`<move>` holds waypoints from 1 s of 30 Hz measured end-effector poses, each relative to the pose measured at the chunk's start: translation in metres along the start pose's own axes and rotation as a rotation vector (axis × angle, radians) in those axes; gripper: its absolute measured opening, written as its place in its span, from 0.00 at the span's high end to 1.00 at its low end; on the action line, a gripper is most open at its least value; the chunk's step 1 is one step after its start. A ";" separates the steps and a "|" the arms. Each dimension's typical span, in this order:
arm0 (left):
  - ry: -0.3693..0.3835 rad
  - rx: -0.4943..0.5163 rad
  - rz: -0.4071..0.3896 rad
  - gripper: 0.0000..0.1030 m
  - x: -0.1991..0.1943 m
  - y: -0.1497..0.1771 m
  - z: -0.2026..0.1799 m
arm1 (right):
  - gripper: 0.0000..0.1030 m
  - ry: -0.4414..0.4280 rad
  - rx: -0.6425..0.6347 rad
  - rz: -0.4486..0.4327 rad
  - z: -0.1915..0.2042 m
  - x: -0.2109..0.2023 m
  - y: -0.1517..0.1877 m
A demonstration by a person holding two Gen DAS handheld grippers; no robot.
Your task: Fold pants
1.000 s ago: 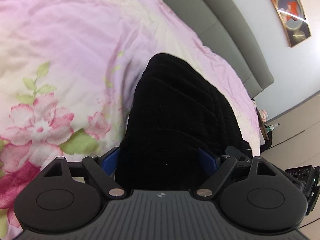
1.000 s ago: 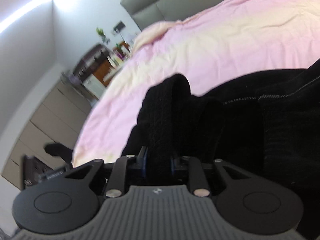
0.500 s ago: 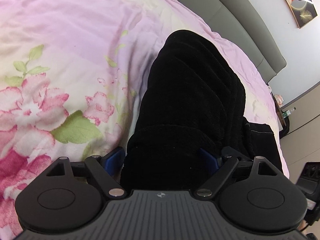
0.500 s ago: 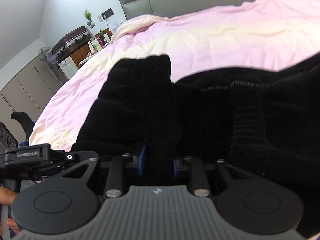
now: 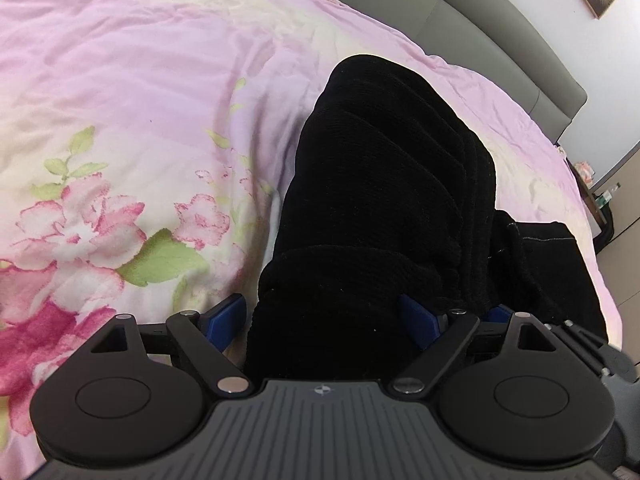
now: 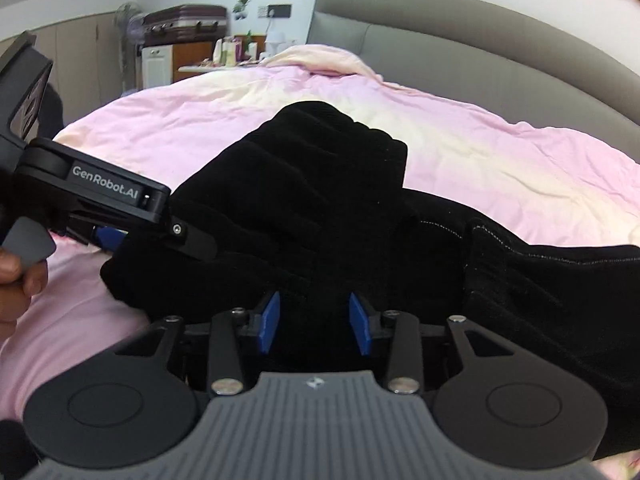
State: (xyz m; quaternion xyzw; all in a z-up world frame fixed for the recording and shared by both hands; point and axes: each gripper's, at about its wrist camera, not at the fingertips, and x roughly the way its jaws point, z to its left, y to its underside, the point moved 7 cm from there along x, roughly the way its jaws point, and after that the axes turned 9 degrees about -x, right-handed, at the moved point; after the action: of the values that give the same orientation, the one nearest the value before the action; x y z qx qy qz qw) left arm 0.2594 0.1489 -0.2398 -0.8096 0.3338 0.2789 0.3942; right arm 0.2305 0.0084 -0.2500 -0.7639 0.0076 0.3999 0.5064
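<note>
Black ribbed pants (image 5: 392, 184) lie bunched on the pink floral duvet (image 5: 132, 92). My left gripper (image 5: 324, 312) has its blue pads wide apart, with a thick fold of the pants between them. In the right wrist view the pants (image 6: 320, 200) spread to the right. My right gripper (image 6: 314, 322) is parted, with black cloth lying between its blue pads (image 6: 269, 322). The left gripper's body (image 6: 108, 196) shows at the left of that view, at the pants' left edge.
A grey padded headboard (image 6: 460, 64) runs behind the bed. A nightstand with bottles (image 6: 228, 56), a suitcase (image 6: 184, 24) and a fan stand at the far left. A hand (image 6: 16, 280) holds the left gripper's trigger.
My right gripper was shut on a pants fold and has opened. Both grippers have carried the bunched pants down towards the duvet, and the left gripper has come into the right wrist view.
</note>
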 end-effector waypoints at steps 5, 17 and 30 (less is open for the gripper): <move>-0.017 -0.027 -0.041 0.02 -0.015 -0.009 0.005 | 0.40 -0.059 0.117 -0.048 -0.053 -0.039 -0.002; -0.147 0.214 -0.213 0.13 -0.043 -0.024 -0.065 | 0.23 0.287 0.588 -0.061 -0.234 -0.119 0.077; -0.017 0.536 -0.102 0.14 0.025 0.031 -0.204 | 0.22 0.239 0.994 -0.091 -0.262 -0.117 0.132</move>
State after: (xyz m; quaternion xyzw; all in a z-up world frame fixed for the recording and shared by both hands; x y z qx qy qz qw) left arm 0.2893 -0.0418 -0.1626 -0.6898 0.3510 0.1673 0.6107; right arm 0.2535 -0.3061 -0.2349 -0.4710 0.2213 0.2354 0.8208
